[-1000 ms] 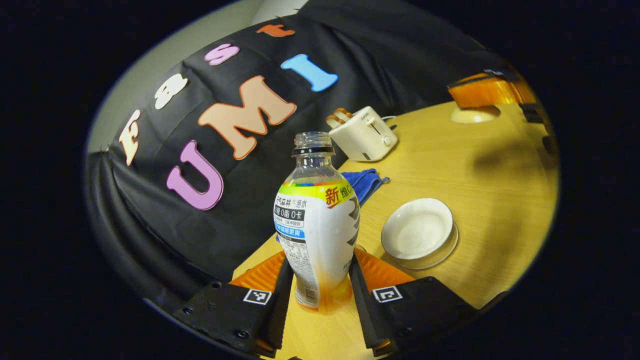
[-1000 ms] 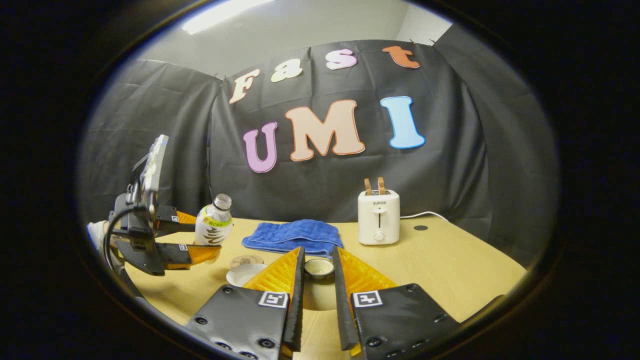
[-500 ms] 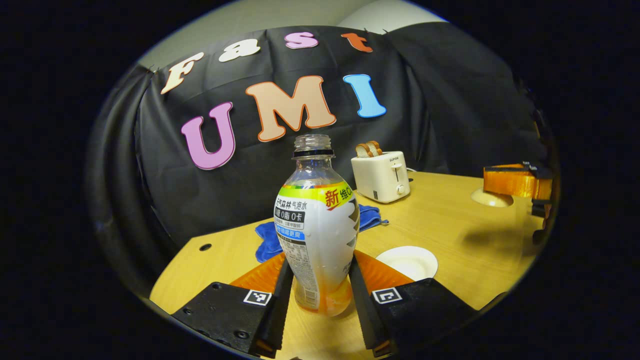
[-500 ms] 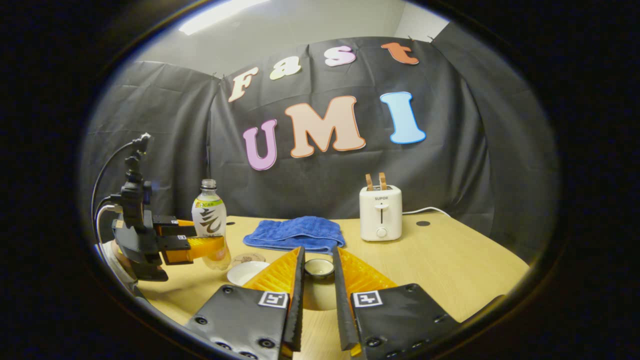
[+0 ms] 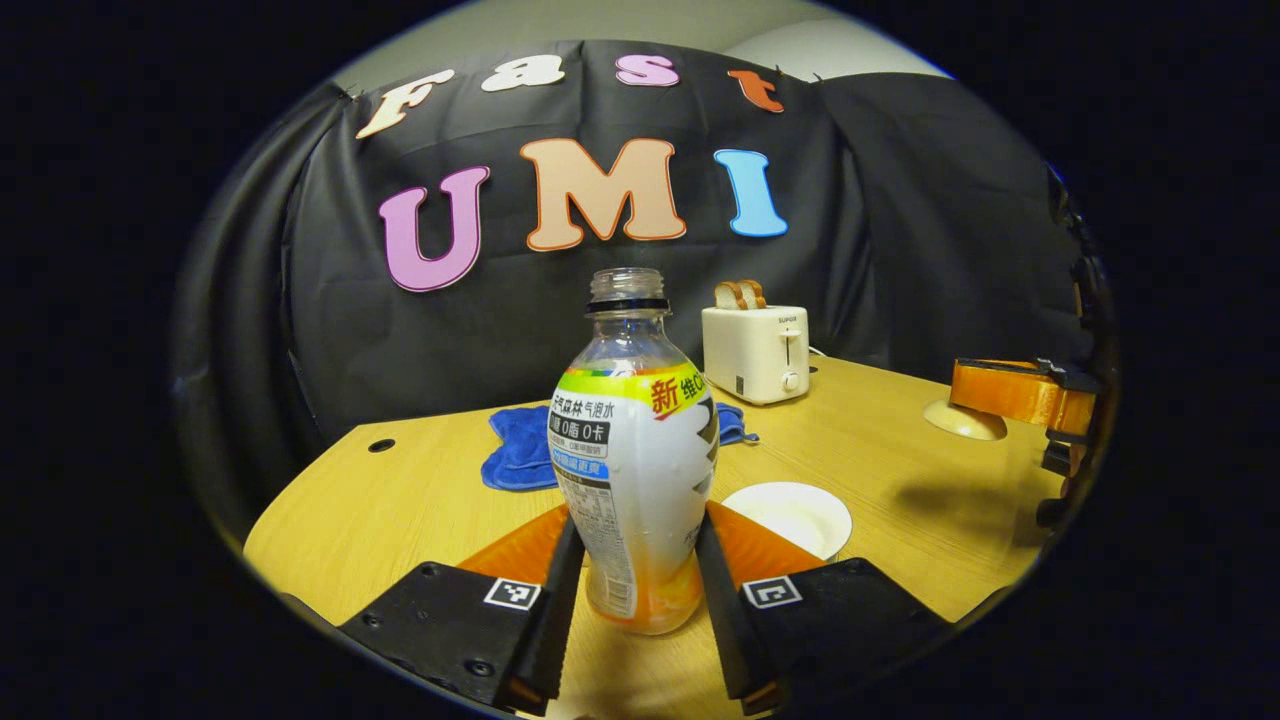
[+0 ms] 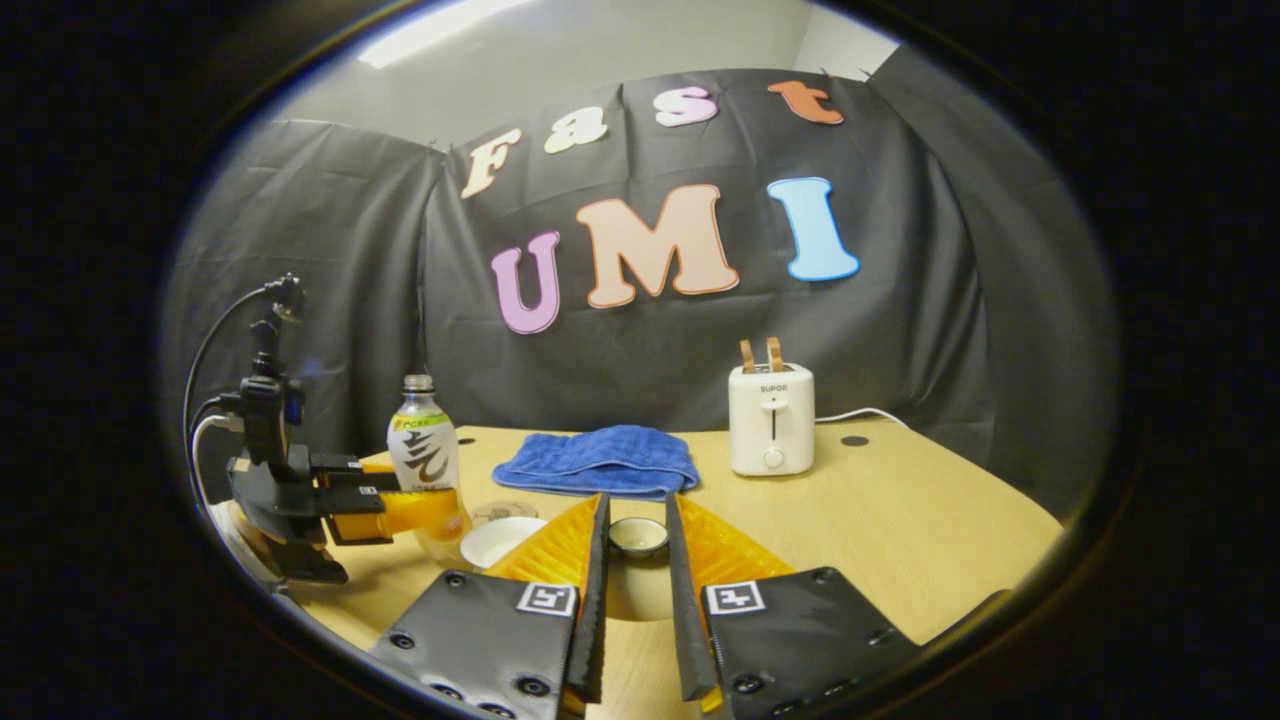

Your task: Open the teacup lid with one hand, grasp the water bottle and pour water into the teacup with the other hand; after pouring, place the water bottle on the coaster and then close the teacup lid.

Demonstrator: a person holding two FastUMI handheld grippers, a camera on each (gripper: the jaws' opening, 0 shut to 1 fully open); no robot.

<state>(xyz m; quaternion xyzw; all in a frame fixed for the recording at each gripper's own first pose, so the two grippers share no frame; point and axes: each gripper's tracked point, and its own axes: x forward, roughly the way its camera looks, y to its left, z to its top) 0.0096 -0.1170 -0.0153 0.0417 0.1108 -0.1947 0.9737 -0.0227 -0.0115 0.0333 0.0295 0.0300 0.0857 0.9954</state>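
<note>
The left gripper [image 5: 632, 590] is held level and low over the tabletop [image 5: 400, 510], its two fingers pressed against the lower sides of the water bottle [image 5: 632, 460], which stands upright and uncapped between them; in the right gripper view the same gripper [image 6: 400, 510] reaches in from the left with the bottle [image 6: 425, 460] clamped at its tip, just beside a white bowl-like teacup [image 6: 497, 540] and a round coaster [image 6: 503, 511] that is partly hidden behind it. Whether the bottle's base touches the tabletop cannot be told. The right gripper [image 6: 636, 600] also points level across the tabletop, its fingers narrowed around the teacup lid [image 6: 638, 537], whose lower part they hide. A blue cloth [image 6: 598, 460] and a toaster [image 6: 770, 432] sit farther back
</note>
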